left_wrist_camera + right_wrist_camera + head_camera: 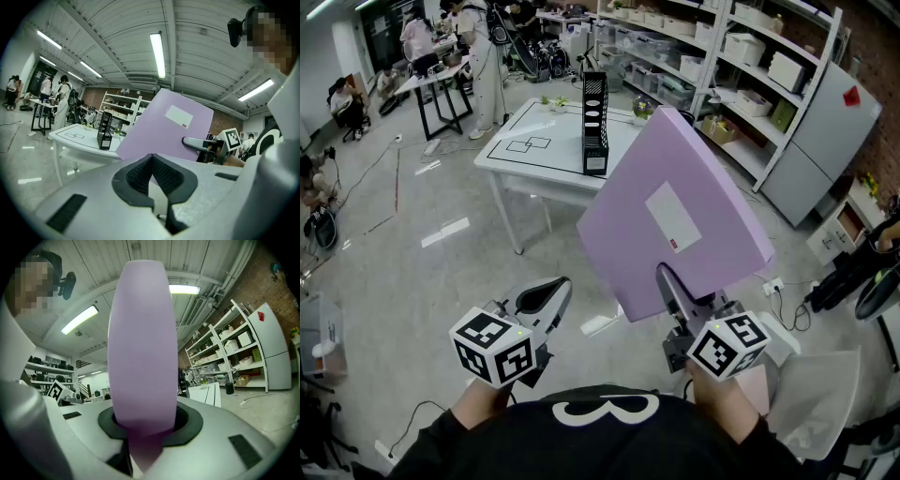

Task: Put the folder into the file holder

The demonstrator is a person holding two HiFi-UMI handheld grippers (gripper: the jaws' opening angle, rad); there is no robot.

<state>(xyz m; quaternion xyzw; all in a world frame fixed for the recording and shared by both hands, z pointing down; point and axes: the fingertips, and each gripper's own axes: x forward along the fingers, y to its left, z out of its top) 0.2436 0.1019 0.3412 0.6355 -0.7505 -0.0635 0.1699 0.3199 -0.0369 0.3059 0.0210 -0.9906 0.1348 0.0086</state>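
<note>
One grip: your right gripper (672, 284) clamps the flat lilac folder (675, 211), black mesh file holder (594, 122) ahead-left at the white table's (534, 161) near edge.

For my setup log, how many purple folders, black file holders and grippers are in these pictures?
purple folder: 1
black file holder: 1
grippers: 2, the left gripper and the right gripper
Total: 4
</note>
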